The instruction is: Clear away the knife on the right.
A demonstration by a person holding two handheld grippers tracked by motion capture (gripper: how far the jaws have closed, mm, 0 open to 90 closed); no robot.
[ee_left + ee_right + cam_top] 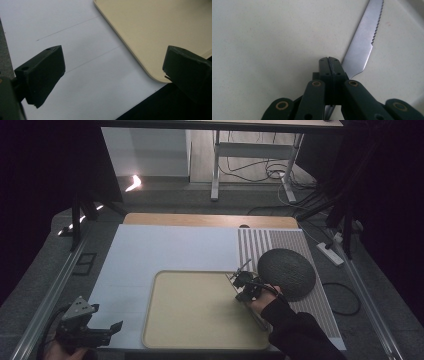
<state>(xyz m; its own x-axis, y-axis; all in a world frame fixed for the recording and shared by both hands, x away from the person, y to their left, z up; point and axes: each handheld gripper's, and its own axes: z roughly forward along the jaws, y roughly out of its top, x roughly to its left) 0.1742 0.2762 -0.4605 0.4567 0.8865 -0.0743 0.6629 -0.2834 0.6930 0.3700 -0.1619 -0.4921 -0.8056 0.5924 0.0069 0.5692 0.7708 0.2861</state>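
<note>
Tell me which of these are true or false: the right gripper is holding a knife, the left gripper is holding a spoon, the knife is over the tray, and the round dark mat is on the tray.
1. The right gripper is shut on a knife. True.
2. The left gripper holds a spoon. False: its jaws stand open with nothing between them.
3. The knife is over the beige tray. True.
4. The round dark mat lies on the tray. False: it lies beside the tray, on the striped mat.
</note>
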